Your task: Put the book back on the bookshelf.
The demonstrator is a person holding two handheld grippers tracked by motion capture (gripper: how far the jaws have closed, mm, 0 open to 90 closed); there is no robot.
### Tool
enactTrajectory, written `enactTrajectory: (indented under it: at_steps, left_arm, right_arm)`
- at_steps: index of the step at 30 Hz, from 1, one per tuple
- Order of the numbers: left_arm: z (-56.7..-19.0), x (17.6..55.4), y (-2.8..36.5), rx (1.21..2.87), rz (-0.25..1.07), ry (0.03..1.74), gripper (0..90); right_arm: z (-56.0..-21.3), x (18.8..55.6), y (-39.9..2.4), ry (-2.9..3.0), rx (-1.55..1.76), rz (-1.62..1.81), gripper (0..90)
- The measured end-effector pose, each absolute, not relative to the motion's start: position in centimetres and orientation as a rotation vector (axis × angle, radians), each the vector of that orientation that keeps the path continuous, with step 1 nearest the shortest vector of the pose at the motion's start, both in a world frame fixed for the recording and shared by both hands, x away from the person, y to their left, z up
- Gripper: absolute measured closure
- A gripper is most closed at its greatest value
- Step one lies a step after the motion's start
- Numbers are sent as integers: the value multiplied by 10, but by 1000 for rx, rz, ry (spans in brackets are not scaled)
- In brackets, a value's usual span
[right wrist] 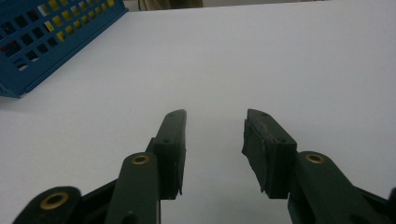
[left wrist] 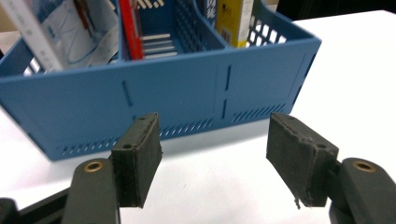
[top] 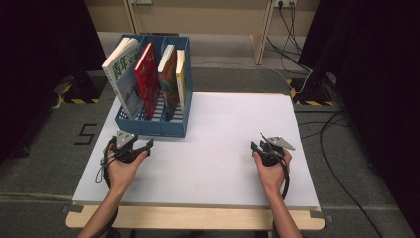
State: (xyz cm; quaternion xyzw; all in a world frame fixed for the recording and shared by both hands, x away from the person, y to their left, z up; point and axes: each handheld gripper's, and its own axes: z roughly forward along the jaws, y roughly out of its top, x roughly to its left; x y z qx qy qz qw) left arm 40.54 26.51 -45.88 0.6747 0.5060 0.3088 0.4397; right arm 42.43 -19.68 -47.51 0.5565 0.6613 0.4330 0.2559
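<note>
Books stand in a blue file rack (top: 153, 126) at the upper left of the desk (top: 223, 148): a white book (top: 120, 74) with green Chinese characters, too small to read fully, then a red book (top: 147, 79), a multicoloured book (top: 168, 82) and a yellow book (top: 181, 79). Just below the rack, at the lower left of the high view, the left gripper (top: 141, 148) faces its front wall, jaws wide with nothing between. At the lower right, the right gripper (top: 258, 146) rests on bare white desk, jaws moderately apart and empty.
</note>
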Motion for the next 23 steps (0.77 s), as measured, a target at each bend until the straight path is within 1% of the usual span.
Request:
enactTrajectory:
  at_steps: [6, 13, 23]
  left_arm:
    - [-480, 397, 277, 1678, 752, 1305, 344]
    - [-491, 392, 285, 1656, 752, 1344, 344]
    - [-497, 392, 284, 1661, 745, 1346, 343]
  right_arm:
    - [-476, 424, -196, 1799, 1518, 1172, 590]
    - [-477, 424, -198, 1797, 1517, 1174, 587]
    - [-479, 423, -199, 1792, 1531, 1177, 573]
